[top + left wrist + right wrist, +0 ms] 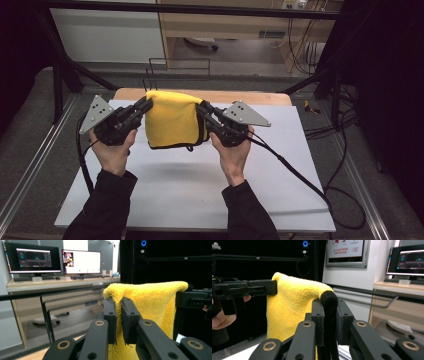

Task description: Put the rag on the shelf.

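Both claws are clamped on the yellow cloth, left claw and right claw at its upper corners, cloth hanging between them above the bench.

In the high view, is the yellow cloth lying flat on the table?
No, the yellow cloth hangs above the table, held up at its top corners by the left gripper and right gripper.
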Available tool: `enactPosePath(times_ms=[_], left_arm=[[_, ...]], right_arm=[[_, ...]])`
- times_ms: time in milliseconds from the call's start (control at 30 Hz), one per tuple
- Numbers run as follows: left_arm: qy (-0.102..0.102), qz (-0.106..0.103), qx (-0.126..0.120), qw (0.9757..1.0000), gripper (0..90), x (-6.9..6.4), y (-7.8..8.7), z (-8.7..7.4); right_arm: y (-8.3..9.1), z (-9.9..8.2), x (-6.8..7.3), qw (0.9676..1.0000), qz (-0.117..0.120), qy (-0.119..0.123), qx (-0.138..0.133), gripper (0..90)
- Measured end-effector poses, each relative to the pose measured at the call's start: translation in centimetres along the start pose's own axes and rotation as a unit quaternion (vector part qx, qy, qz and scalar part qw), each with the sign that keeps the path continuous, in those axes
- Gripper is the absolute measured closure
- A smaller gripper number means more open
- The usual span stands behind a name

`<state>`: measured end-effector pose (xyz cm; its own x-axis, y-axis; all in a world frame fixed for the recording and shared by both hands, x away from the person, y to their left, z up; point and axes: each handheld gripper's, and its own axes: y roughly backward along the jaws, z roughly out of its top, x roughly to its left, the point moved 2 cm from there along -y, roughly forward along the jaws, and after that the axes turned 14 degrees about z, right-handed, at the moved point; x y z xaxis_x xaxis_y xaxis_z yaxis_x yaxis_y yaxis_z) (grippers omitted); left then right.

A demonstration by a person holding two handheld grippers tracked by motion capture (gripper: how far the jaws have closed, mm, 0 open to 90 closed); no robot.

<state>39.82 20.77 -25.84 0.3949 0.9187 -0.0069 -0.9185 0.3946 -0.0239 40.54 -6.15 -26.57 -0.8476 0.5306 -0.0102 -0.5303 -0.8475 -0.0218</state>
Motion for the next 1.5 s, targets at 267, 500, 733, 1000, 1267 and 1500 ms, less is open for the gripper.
enactPosePath(times_ms=[267,500,733,1000,1267,1500], left_arm=[[0.010,0.001,-0.023,0.9997,83.1,-0.2,-1.1,1.4],[0.020,0.005,-0.048,0.9987,83.1,-0.3,-1.9,2.9],[0.021,0.012,-0.068,0.9974,83.0,-0.2,-2.5,5.0],[0.016,0.021,-0.088,0.9958,83.0,0.1,-2.8,7.2],[0.024,0.030,-0.103,0.9940,83.0,0.6,-4.0,9.3],[0.020,0.040,-0.110,0.9929,83.0,1.1,-5.1,11.0]], right_arm=[[-0.1,1.9,-0.6,0.9995,-0.017,0.018,-0.021,80.2],[-0.3,3.6,-1.0,0.9985,-0.023,0.029,-0.041,80.2],[-0.7,5.7,-1.2,0.9972,-0.027,0.041,-0.056,80.3],[-1.4,8.2,-1.4,0.9958,-0.031,0.058,-0.063,80.3],[-2.5,10.4,-2.2,0.9943,-0.036,0.063,-0.079,80.3],[-3.5,12.2,-3.1,0.9934,-0.041,0.066,-0.085,80.3]])
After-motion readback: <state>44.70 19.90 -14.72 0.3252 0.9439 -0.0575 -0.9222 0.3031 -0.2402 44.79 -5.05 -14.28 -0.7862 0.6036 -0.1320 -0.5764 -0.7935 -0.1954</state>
